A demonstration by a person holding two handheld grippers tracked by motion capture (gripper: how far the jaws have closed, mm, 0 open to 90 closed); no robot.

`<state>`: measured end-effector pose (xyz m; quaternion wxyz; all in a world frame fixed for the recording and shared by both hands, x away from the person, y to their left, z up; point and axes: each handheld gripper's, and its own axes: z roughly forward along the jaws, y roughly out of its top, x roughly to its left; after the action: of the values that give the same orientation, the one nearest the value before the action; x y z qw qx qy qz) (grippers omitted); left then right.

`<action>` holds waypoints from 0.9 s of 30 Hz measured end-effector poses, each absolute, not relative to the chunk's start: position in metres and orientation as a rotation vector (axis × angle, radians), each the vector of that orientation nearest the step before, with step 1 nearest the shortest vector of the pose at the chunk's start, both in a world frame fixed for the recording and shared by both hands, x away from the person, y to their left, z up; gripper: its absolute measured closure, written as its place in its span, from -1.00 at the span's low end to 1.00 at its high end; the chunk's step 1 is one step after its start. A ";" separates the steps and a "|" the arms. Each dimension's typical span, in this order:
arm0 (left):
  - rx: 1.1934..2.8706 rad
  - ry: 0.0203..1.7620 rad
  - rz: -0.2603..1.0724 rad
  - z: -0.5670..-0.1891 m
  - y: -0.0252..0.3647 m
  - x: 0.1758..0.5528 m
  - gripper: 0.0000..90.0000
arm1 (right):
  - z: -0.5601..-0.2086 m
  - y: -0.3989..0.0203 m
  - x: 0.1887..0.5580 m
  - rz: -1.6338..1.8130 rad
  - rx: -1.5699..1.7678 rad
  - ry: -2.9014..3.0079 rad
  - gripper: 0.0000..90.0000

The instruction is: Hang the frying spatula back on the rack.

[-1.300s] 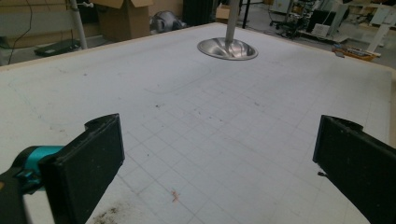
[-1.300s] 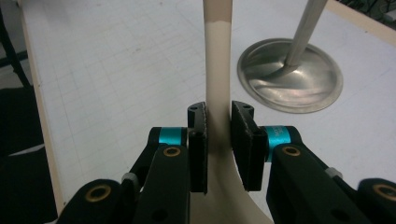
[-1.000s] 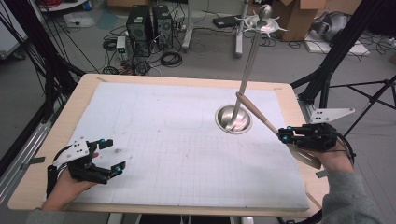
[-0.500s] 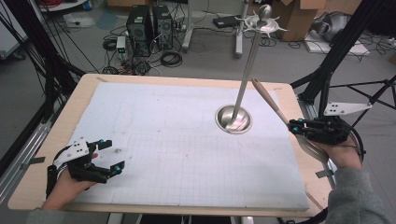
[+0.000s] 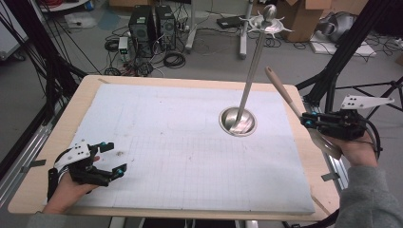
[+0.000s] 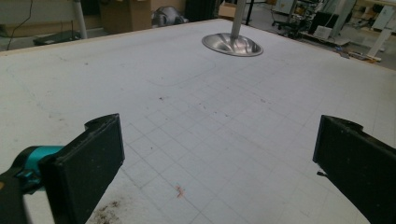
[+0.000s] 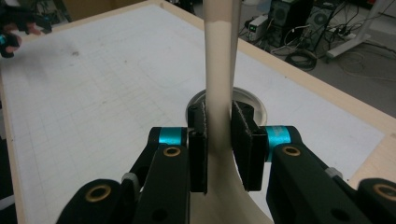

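Because the stand's (image 5: 251, 76) hooks sit high above its round base (image 5: 237, 121), I hold the wooden utensil (image 5: 281, 90) lifted off the table (image 5: 190, 83) at the right edge, handle tilted up toward them, the right gripper (image 5: 309, 121) clenched on its neck so it cannot swing. My left gripper (image 5: 113, 159) rests near the table's left corner, jaws wide and empty, out of the way.

A mat (image 5: 180, 142) covers most of the desk (image 5: 190, 81). The stand (image 5: 237, 121) sits on the mat toward the far right corner, its pole leaning up past the far edge. The right tool (image 5: 306, 119) is at the right edge, just right of the stand, with a spoon (image 5: 283, 92) between its jaws, handle slanting up toward the far edge. The left tool (image 5: 111, 159) rests at the near left corner, well apart from the stand.
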<state>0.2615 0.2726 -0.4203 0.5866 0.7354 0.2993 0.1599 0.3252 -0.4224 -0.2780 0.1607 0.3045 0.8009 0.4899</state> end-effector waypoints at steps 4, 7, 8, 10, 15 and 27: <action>1.712 0.696 0.376 -0.420 0.273 0.261 -0.95 | -0.275 -0.428 0.326 1.416 0.881 2.263 0.73; 1.712 0.697 0.374 -0.420 0.273 0.261 -0.95 | -0.271 -0.431 0.325 1.419 0.877 2.253 0.73; 1.713 0.697 0.374 -0.420 0.273 0.261 -0.95 | -0.268 -0.432 0.325 1.418 0.877 2.251 0.73; 1.713 0.697 0.374 -0.420 0.273 0.261 -0.95 | -0.264 -0.432 0.325 1.410 0.867 2.249 0.73; 1.704 0.700 0.379 -0.419 0.274 0.261 -0.95 | -0.254 -0.435 0.324 1.416 0.861 2.229 0.73; 1.707 0.703 0.376 -0.420 0.275 0.260 -0.95 | -0.240 -0.442 0.322 1.412 0.870 2.193 0.73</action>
<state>0.2602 0.2753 -0.4196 0.5881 0.7328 0.3017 0.1615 0.3224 -0.4418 -0.2398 0.1948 0.3104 0.7823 0.5036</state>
